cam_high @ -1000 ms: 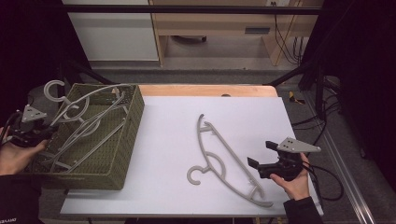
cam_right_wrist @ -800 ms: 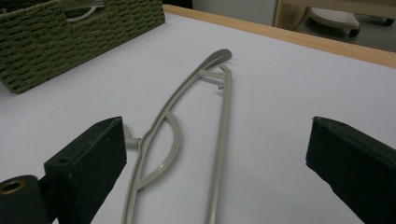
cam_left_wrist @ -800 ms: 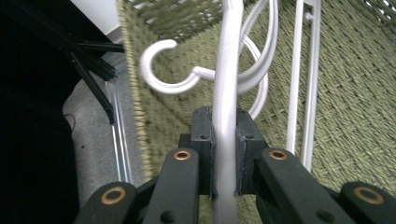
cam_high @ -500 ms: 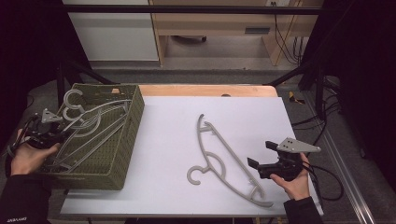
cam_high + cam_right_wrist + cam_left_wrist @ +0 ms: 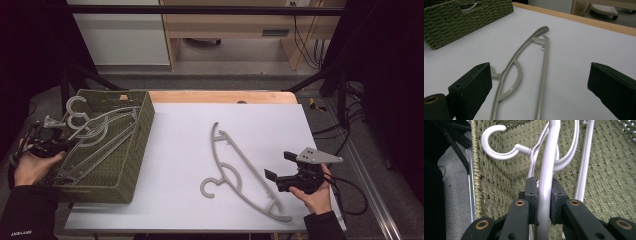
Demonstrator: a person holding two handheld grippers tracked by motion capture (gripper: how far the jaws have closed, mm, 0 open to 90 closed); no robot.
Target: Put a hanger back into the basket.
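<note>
left claw [image 5: 543,206] is clamped on a hanger [image 5: 546,170] inside the woven basket [image 5: 131,150] at the surface's left edge; right claw [image 5: 276,178] hangs apart. tangled hooks could snag on release.

Bright tabletop, dark surroundings; pics sharp, soft shadows.

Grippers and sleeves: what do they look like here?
Both grippers, left and right, are black with two blocky jaws. The left gripper view shows brass-coloured rivets on its linkage. A grey three-cornered plate tops the right one and a black cable trails from it. Both sleeves are black; the left sleeve bears small white lettering.
</note>
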